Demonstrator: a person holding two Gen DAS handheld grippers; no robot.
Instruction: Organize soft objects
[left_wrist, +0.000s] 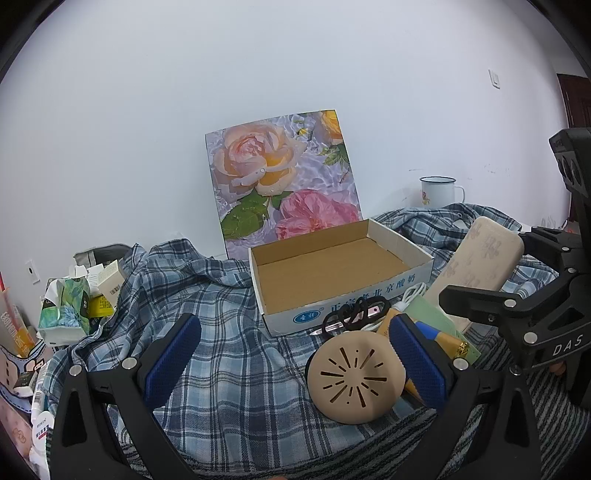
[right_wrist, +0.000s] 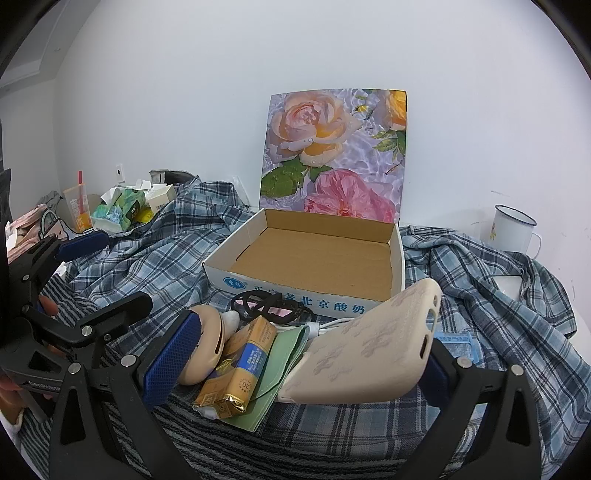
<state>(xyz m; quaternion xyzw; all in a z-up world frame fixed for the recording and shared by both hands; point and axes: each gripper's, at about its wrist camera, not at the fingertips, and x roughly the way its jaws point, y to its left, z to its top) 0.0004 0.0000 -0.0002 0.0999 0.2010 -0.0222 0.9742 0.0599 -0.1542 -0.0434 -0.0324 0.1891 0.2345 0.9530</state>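
Now both tongs (left_wrist: 295, 354) (right_wrist: 299, 354) gape wide, gripping nothing; cardboard box (left_wrist: 384, 291) open-topped, interior bare.

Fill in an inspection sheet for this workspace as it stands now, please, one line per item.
Surface: blue plaid cloth, rumpled, over a grey striped layer.
Job's things: open cardboard box, empty; beige phone case propped at a tilt between the right gripper's fingers; round beige slotted disc by the left gripper's right finger.
Clutter: yellow packet on a green pouch; black glasses; tissue pack; enamel mug.
Grippers: left gripper open, empty; right gripper open wide, whether its pads press the case I cannot tell.
Cables: white cable before the box.
Surroundings: white wall; flower picture leaning behind the box.
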